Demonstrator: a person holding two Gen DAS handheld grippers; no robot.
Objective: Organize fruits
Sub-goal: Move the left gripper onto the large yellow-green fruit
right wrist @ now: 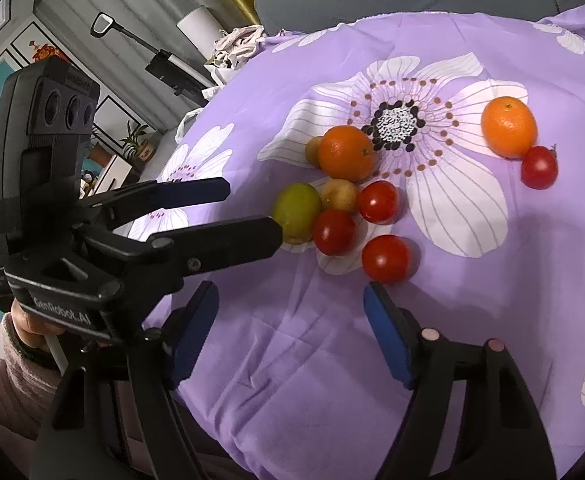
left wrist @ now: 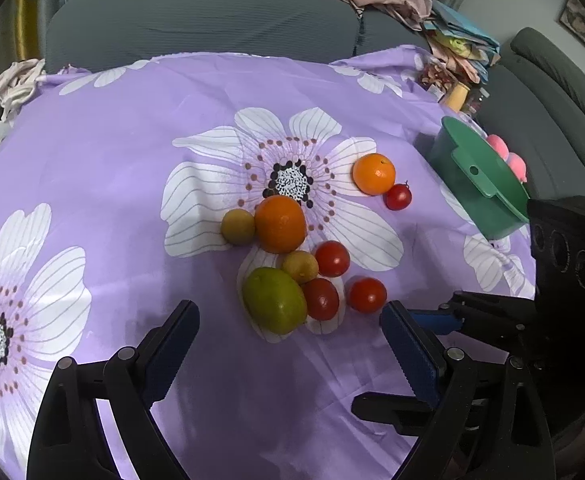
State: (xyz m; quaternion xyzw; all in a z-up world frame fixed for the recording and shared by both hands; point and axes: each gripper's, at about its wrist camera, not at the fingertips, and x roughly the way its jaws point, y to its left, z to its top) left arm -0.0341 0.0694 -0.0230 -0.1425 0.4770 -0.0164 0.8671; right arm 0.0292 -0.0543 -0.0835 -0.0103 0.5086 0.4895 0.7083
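Right, nothing is picked yet; all the fruit sits loose on the purple cloth (left wrist: 92, 152).

Key relation: the nearest tomato (right wrist: 385, 259) lies just ahead of the right gripper (right wrist: 292, 304), up and toward its right finger (right wrist: 388, 336), not centred in the gap. It looks like the next target, my guess. It's round, so no long axis to line up on. It sits apart from the cluster, so the fingers have free cloth on both sides of it.

Right gripper: jaws partly open, nothing between them, pads clear of the fruit. The gap looks wider than the tomato.

Left gripper (left wrist: 288, 320): jaws wide, empty, hovering over the cloth. The lime (left wrist: 274, 300) is straight ahead of it, between its finger lines but beyond the tips, long axis running diagonally, near end toward the left finger. In the right wrist view its fingertips come close beside the lime; I can't tell if they touch.

So right hand is nearer the lone tomato, left hand nearer the lime.

Rest of the fruit: two oranges (left wrist: 280, 224) and (left wrist: 373, 173), more tomatoes and two small yellowish fruits packed around the lime.

Green bowl (left wrist: 476, 184) stands at the cloth's right edge, well apart from the cluster, likely the drop spot. The right hand is on that side.
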